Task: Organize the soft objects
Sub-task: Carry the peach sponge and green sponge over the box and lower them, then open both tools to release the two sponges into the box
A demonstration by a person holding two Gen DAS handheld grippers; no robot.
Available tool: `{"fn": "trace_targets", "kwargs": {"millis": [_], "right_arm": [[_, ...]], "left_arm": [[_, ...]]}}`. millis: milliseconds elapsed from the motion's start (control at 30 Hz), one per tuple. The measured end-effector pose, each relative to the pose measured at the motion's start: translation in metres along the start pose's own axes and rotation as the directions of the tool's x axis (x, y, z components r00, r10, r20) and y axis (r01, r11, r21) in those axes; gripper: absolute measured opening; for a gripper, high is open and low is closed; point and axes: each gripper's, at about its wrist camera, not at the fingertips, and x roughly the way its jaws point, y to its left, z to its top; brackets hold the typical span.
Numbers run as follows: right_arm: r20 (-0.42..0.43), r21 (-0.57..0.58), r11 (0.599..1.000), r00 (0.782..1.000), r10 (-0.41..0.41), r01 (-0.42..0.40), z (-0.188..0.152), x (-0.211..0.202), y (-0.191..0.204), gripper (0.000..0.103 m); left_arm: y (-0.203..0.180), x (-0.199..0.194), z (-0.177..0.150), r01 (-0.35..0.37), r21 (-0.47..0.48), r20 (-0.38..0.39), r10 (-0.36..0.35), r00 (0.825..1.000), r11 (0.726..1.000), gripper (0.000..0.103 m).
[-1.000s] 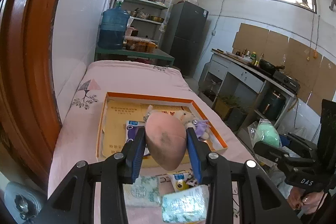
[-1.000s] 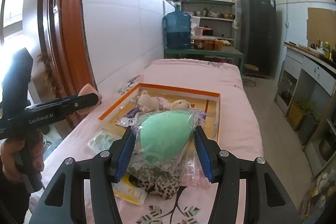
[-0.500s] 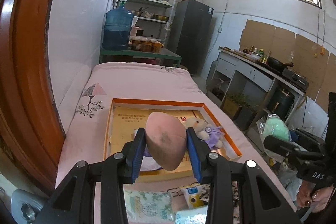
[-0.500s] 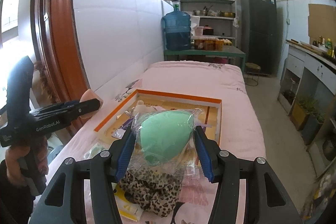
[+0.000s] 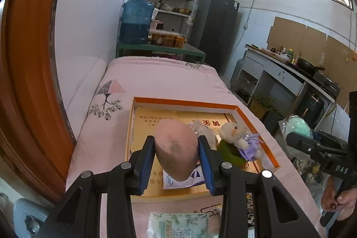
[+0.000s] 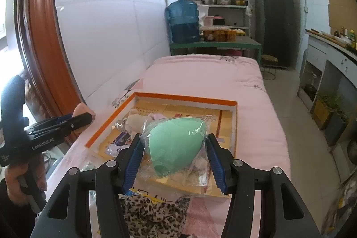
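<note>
- Pink bedding (image 5: 160,81) covers the long surface in a kitchen-like room, and the orange-rimmed box (image 5: 185,102) lying on it serves as the landmark for everything below.
- Nearest the cameras, short of the box's front rim, a floral tissue pack (image 5: 178,225) and a leopard-print cloth (image 6: 154,215) lie on the bedding, not yet put away.
- Left gripper (image 5: 176,160) is clamped on a pink egg-shaped sponge (image 5: 176,148), held above the box's front half.
- Right gripper (image 6: 176,157) is clamped on a green sponge in a clear plastic bag (image 6: 176,144), likewise above the box's front edge.
- Inside the box, a blue-and-white packet (image 5: 185,177) lies near the front.
- Further in, toward the right rim, a cream plush bear with a purple bow (image 5: 238,137) rests against something green; a second pale plush (image 5: 203,128) sits beside it.
- Beyond the box's far rim the bedding is bare up to a green table bearing a blue water jug (image 5: 136,23).
- By my reading the task is partway: several soft items are already boxed, two sponges are ready to be lowered and released, and the tissue pack and cloth remain.
</note>
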Motion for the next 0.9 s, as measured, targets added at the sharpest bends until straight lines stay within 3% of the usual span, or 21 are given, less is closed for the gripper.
{"fn": "trace_targets", "kwargs": {"millis": [367,900], "right_arm": [[-0.104,-0.047,0.998,0.993,0.046,-0.052,-0.014,0.054,0.03,0.057],[-0.153,-0.054,0.997,0.987,0.053,-0.062,-0.015,0.088,0.041,0.057]], "left_arm": [[0.009,0.019,-0.011,-0.02,-0.005,-0.04,0.019,0.999,1.0,0.039],[0.022,0.046,-0.022,-0.056,-0.03,-0.098,0.053,0.994,0.998,0.039]]}}
